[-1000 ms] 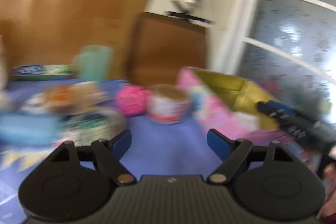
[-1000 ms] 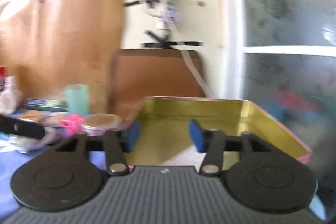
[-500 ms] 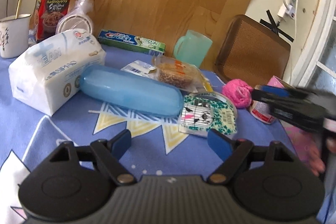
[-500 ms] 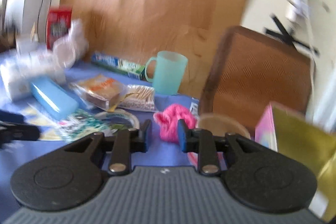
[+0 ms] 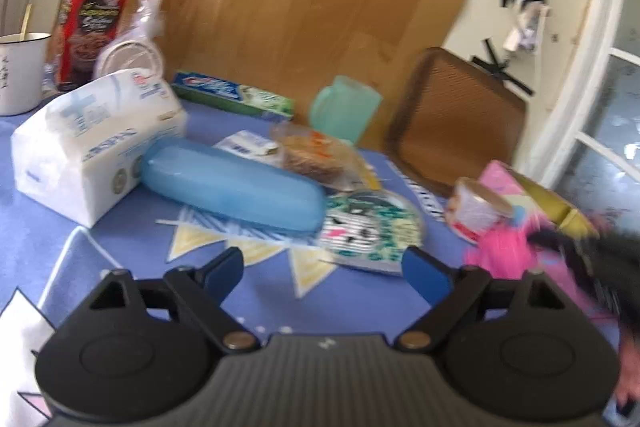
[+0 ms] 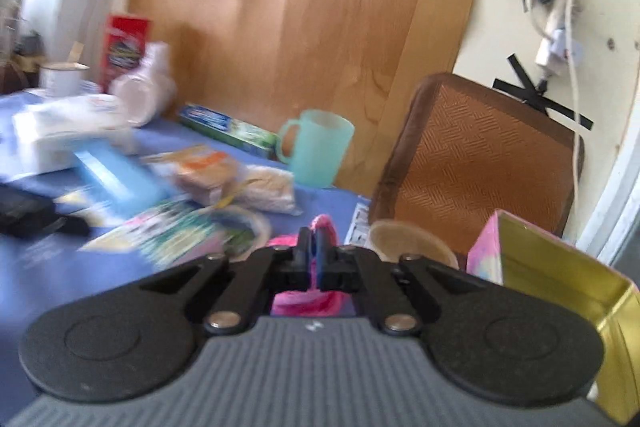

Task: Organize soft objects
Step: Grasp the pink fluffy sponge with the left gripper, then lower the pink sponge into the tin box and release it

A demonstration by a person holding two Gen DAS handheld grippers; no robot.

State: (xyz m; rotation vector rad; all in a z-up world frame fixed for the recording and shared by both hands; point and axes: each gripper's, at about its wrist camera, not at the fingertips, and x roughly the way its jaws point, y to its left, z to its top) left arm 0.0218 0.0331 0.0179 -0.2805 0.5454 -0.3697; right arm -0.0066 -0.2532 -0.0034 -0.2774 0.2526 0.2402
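My right gripper [image 6: 314, 247] is shut on a pink fluffy ball [image 6: 304, 301], lifted just above the blue tablecloth; the ball also shows at the right of the left wrist view [image 5: 500, 251], with the blurred right gripper [image 5: 560, 239] on it. An open pink tin box with a gold inside [image 6: 560, 267] stands to the right of it. My left gripper [image 5: 320, 267] is open and empty, low over the cloth in front of a blue soft case [image 5: 232, 183] and a white tissue pack [image 5: 92, 143].
On the table are a panda-print pack [image 5: 368, 227], snack bags [image 5: 316, 155], a toothpaste box [image 5: 236, 95], a teal mug [image 6: 316, 147], a small round tub [image 5: 476, 207], a red box [image 5: 96, 23] and a white enamel cup [image 5: 20, 71]. A brown chair back [image 6: 476, 163] stands behind.
My right gripper has closed on the pink ball and drawn it from beside the tub toward the tin box. My left gripper stays open and shifted a little.
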